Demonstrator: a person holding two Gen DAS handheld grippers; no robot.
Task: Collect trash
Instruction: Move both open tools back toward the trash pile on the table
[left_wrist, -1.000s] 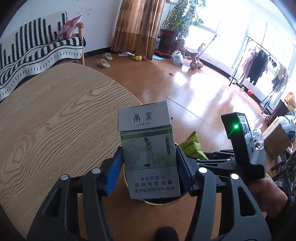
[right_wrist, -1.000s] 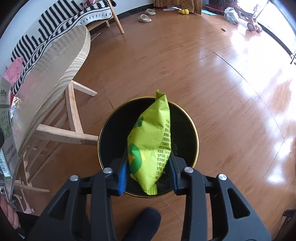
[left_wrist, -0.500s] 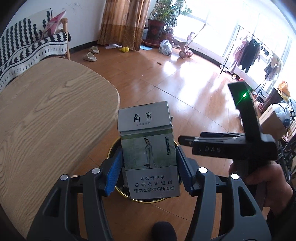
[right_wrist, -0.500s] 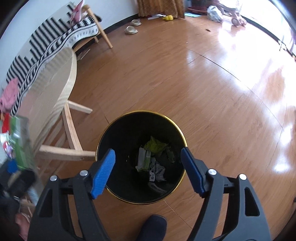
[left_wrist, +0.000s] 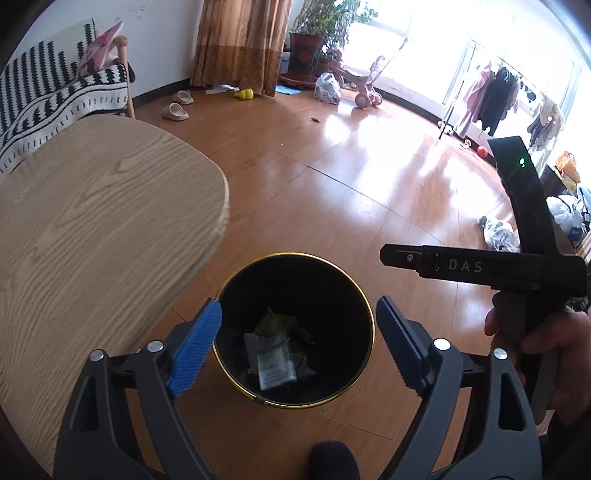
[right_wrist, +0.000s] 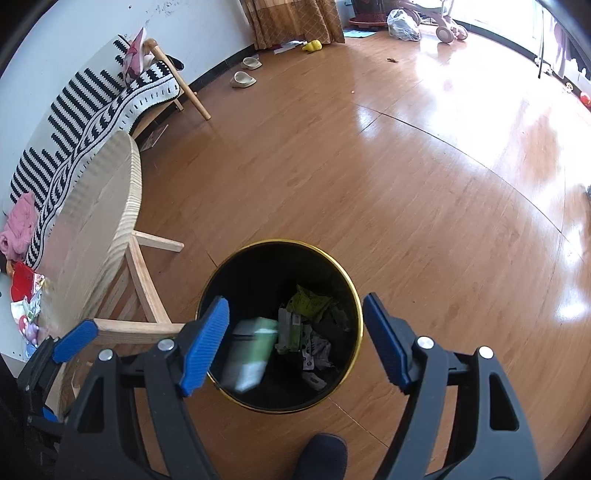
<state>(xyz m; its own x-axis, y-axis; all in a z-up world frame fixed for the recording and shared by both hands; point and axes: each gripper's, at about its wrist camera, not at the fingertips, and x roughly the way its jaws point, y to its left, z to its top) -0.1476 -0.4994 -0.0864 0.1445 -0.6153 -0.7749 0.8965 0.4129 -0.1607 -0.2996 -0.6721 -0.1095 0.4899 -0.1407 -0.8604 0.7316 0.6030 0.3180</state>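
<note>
While both grippers gape, cigarette box (right_wrist: 249, 354) lies below in bin (right_wrist: 354, 295).

- The right gripper (right_wrist: 295, 341) hangs over a black trash bin (right_wrist: 334, 266) with a gold rim, its blue-padded jaws spread wide and holding nothing.
- A green-and-white cigarette pack (right_wrist: 251, 352), motion-blurred, sits inside the bin's left side, just beside the left blue pad.
- A yellow-green snack bag (right_wrist: 308, 302) and crumpled wrappers (right_wrist: 314, 350) lie on the bin's bottom.
- The left gripper (right_wrist: 70, 341) shows at the near left edge, one blue pad visible.
- A light wooden table (right_wrist: 96, 236) stands left of the bin.
- A black-and-white striped blanket (right_wrist: 92, 107) drapes a bench at far left.
- A dark shoe tip (right_wrist: 321, 456) shows at the near edge.
</note>
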